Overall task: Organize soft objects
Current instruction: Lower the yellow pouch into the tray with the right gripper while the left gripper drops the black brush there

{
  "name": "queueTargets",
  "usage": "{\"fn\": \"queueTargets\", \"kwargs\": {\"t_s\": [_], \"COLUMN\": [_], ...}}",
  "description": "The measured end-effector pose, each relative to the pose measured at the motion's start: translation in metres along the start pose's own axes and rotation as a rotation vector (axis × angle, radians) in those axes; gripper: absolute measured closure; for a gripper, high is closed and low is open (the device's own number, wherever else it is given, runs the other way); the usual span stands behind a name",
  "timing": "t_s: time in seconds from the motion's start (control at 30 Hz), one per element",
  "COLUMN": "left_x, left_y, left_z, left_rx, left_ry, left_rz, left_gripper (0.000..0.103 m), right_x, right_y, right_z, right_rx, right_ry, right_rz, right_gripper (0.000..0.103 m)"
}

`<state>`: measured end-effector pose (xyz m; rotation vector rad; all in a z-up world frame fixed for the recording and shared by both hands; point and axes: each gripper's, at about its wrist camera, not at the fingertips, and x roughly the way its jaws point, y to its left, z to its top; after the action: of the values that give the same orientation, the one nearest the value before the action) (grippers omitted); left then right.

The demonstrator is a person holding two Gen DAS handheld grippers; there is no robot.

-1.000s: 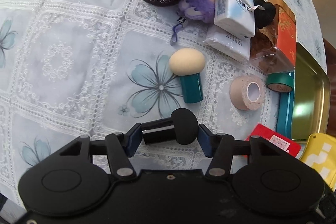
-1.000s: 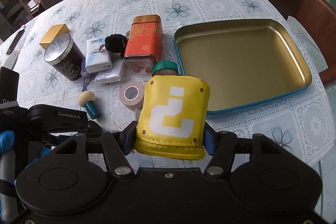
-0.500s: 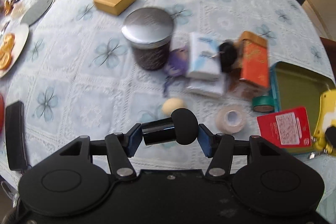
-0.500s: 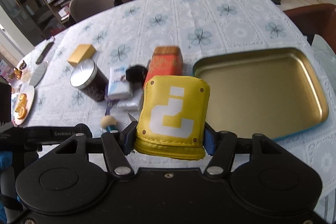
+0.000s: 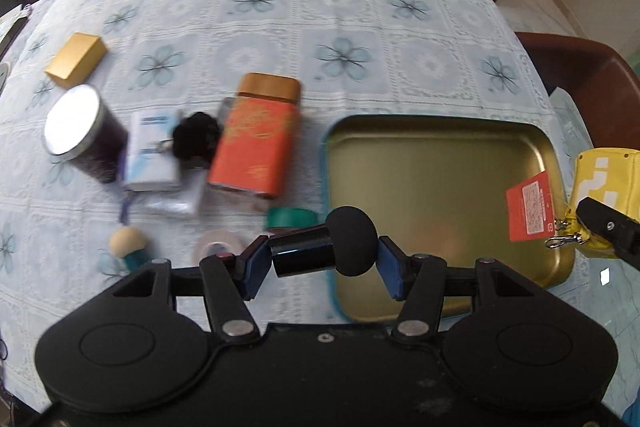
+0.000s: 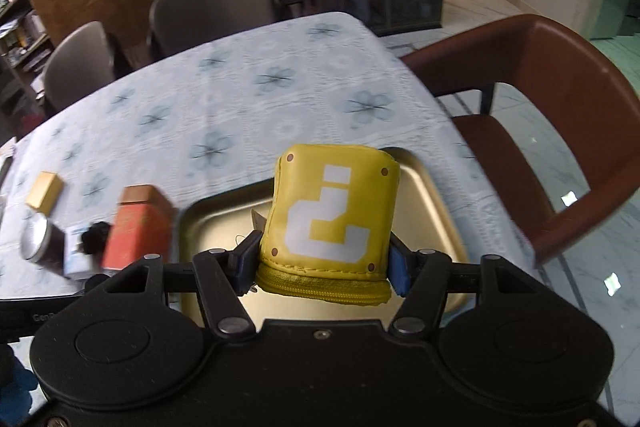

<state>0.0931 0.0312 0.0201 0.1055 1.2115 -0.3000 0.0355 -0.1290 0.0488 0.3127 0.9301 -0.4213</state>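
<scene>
My left gripper (image 5: 322, 253) is shut on a black mushroom-shaped sponge puff (image 5: 352, 241), held sideways by its black handle and foam head. It hangs above the near left edge of the gold metal tray (image 5: 440, 147). My right gripper (image 6: 322, 263) is shut on a yellow question-mark pouch (image 6: 336, 211), held over the tray (image 6: 212, 223). The left wrist view shows that pouch (image 5: 604, 179) at the tray's right edge with its red tag (image 5: 530, 205) dangling. A beige puff with a teal handle (image 5: 128, 245) stands on the cloth to the left.
Left of the tray stand an orange tin (image 5: 256, 143), a black pompom (image 5: 196, 141), tissue packs (image 5: 150, 155), a dark candle jar (image 5: 80, 135), a gold box (image 5: 76, 55), green tape (image 5: 290, 219) and beige tape (image 5: 218, 243). A brown chair (image 6: 560, 147) stands beside the table's right edge.
Both grippers have swung right and risen, from over the cluttered cloth to above the tray. Each keeps its object. The views are blurred by motion.
</scene>
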Motion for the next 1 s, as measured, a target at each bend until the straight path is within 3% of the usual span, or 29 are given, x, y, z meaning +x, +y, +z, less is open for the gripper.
{"fn": "queueTargets", "kwargs": {"t_s": [0.3,0.43,0.53,1.0], "left_x": [0.028,0.032,0.029,0.032], "left_y": [-0.052,-0.06,-0.064,-0.076], "left_z": [-0.003,-0.007,-0.009,-0.024], "left_rx": [0.006,0.014,0.02,0.029], "left_ry": [0.052,0.053,0.038,0.072], "left_rz": [0.063,0.114,0.149,0.192], "left_gripper": [0.048,0.042,0.03,0.026], "right_x": [0.019,0.026,0.029,0.037], "right_y": [-0.021,-0.021,-0.021,-0.033], "right_z": [0.004,0.002,0.0,-0.004], "right_rx": [-0.104,-0.137,-0.166,-0.188], "right_ry": [0.04,0.063,0.069,0.134], "right_rz": [0.024,0.047,0.017,-0.013], "right_gripper": [0.043,0.04,0.037,0.034]}}
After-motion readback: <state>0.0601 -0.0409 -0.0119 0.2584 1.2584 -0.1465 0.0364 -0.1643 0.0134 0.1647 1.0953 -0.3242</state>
